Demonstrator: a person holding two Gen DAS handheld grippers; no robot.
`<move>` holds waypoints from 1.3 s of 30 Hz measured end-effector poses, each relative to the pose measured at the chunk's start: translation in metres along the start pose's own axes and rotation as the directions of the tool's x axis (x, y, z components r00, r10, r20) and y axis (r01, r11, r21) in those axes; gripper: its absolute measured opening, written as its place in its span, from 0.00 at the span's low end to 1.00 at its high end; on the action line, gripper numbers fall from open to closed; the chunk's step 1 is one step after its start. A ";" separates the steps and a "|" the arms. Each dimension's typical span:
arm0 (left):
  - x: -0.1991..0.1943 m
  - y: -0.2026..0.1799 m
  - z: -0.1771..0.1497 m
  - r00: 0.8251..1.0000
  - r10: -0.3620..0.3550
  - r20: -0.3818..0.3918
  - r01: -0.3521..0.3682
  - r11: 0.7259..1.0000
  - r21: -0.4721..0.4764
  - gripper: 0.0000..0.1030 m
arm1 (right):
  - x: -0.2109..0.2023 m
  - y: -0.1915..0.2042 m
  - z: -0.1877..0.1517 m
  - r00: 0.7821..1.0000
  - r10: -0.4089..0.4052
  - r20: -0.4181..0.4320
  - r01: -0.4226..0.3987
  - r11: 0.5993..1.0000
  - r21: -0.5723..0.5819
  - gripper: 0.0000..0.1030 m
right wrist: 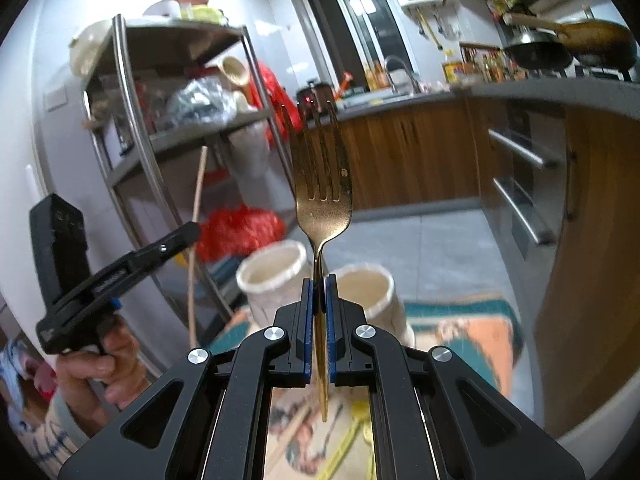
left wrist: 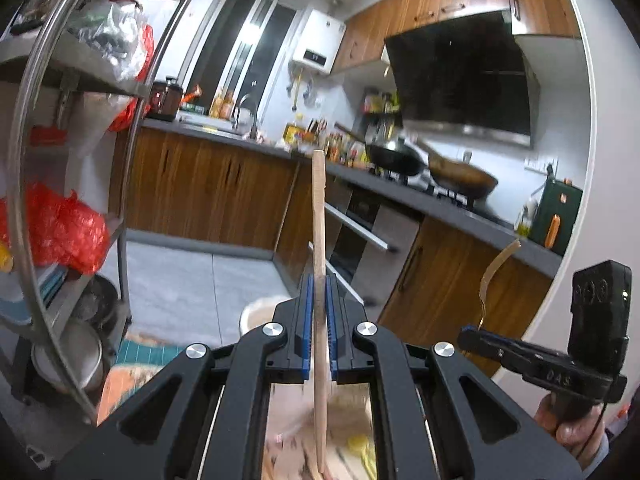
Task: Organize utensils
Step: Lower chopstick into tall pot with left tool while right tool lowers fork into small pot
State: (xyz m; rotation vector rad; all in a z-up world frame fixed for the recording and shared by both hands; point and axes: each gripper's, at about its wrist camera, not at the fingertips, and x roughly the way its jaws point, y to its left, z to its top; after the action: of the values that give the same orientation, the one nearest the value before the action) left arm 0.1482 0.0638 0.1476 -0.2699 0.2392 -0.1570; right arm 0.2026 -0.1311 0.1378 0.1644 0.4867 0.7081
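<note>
Left gripper (left wrist: 319, 312) clamped tight on wooden chopstick (left wrist: 319, 216), blue pads pinching it abt mid-length; long axis near upright, tip up toward counter, lower end trailing down past the jaws. Right gripper (right wrist: 319, 308) likewise closed on gold fork (right wrist: 322, 184), pinched on the handle, tines up, handle end hanging below. Both utensils aloft, clear of the surface. Key relation: two cream ceramic holders below and ahead of right gripper, left holder (right wrist: 274, 270) and right holder (right wrist: 366, 284), standing side by side, mouths open upward, fork shaft lined up w/ the gap between them. Judged: fork needs lowering handle-first into one mouth, so near-vertical axis already suits; right hand looks nearer the holders. From left wrist view, only a pale rim sliver (left wrist: 256, 308) visible behind the jaws, rest hidden. Can't tell which holder takes which utensil. Mat w/ leftover utensils under the grippers blurred; yellow item and wooden sticks there, not identifiable further.
</note>
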 end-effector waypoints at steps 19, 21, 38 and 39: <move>0.071 0.007 0.011 0.988 0.060 0.142 -0.073 0.994 0.085 0.06 | 0.045 0.010 0.060 0.991 -0.080 0.111 0.092 0.990 -0.104 0.06; 0.069 0.008 0.000 0.986 0.065 0.153 -0.079 0.993 0.091 0.06 | 0.056 0.006 0.056 0.989 -0.105 0.107 0.116 0.988 -0.105 0.07; 0.049 0.000 -0.050 0.987 0.125 0.098 -0.140 0.976 0.166 0.06 | 0.077 0.000 -0.003 0.990 -0.140 -0.013 0.138 0.987 -0.087 0.07; 0.050 0.001 -0.051 0.987 0.136 0.090 -0.150 0.974 0.168 0.06 | 0.080 -0.002 -0.005 0.990 -0.137 -0.021 0.135 0.987 -0.081 0.07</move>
State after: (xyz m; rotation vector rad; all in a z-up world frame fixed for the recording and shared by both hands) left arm 0.1834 0.0433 0.0893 -0.0836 0.1652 -0.0236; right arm 0.2539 -0.0801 0.1032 0.0464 0.4891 0.5952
